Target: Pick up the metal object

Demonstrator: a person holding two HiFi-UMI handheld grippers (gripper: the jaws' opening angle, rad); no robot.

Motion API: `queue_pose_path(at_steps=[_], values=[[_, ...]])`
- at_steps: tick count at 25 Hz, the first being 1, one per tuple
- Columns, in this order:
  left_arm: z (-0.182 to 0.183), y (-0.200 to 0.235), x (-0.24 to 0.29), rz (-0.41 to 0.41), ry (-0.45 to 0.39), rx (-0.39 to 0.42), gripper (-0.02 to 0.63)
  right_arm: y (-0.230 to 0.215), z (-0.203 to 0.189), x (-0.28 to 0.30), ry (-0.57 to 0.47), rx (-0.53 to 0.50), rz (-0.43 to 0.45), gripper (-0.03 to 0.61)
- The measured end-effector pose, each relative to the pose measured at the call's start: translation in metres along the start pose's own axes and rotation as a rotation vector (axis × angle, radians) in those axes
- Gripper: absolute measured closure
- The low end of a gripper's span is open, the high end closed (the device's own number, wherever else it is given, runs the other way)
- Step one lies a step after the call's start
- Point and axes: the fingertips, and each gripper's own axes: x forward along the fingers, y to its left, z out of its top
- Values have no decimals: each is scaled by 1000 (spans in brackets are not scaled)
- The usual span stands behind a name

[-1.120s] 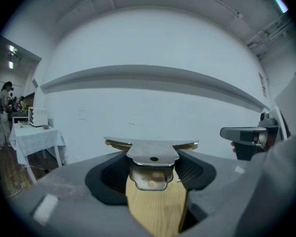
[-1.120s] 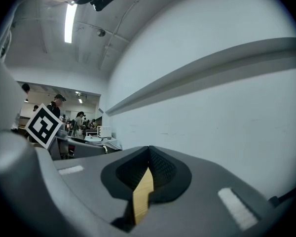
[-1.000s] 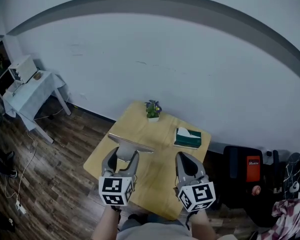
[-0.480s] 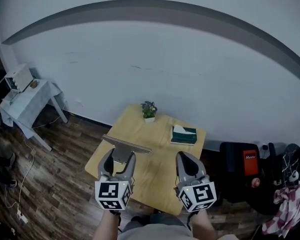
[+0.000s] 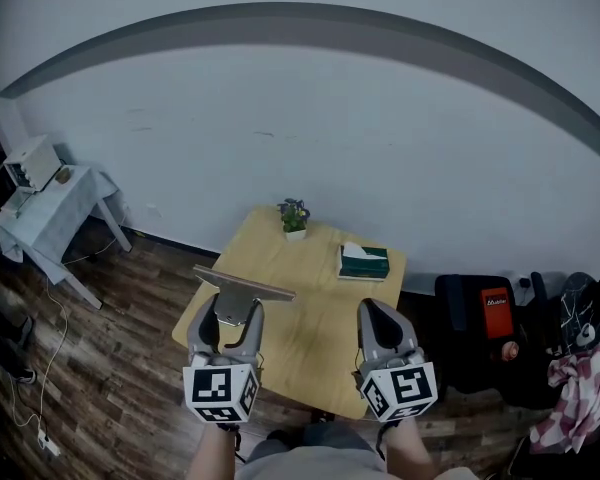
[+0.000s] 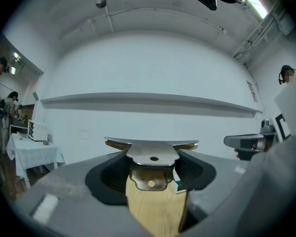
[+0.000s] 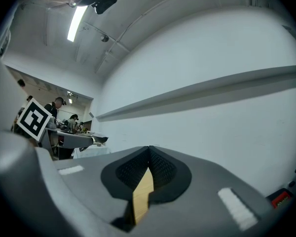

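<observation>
Grips the metal object (image 6: 153, 157) in the left gripper (image 6: 153, 177), low centre of the left gripper view: jaws wide apart yet pressing on the narrow stem from both sides, so held, not loose. Runs the long axis, a flat top bar, crosswise to those jaws, overhanging both; in the head view slants from left of centre down toward centre. Shows the metal object (image 5: 242, 290) there clear of the table (image 5: 325, 343), above its near left corner, just past the left gripper (image 5: 232, 313). Keeps the right gripper (image 5: 373, 310) well apart, right of centre, jaws closed together on nothing, only a sliver of tabletop visible past them. Calls for no reach, then, judging by this: just a steady hold, since the overhanging bar could twist in the pads. Carries little else on the pale wood table: a plant (image 5: 293, 215) at the far edge, a tissue box (image 5: 364, 261) to its right. Beyond, a white wall (image 5: 310, 128), dark plank floor (image 5: 110, 368), a side table (image 5: 50, 213) at far left, bags (image 5: 485, 333) at lower right.
</observation>
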Motion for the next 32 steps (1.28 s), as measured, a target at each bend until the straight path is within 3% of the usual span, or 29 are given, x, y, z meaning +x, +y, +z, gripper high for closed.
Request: queue_pose_path(at_steps=[16, 32], values=[[17, 14, -40, 18, -94, 5, 314, 7, 3, -38, -14, -13, -89, 577], [22, 16, -53, 8, -124, -8, 316, 14, 5, -52, -27, -25, -127, 577]])
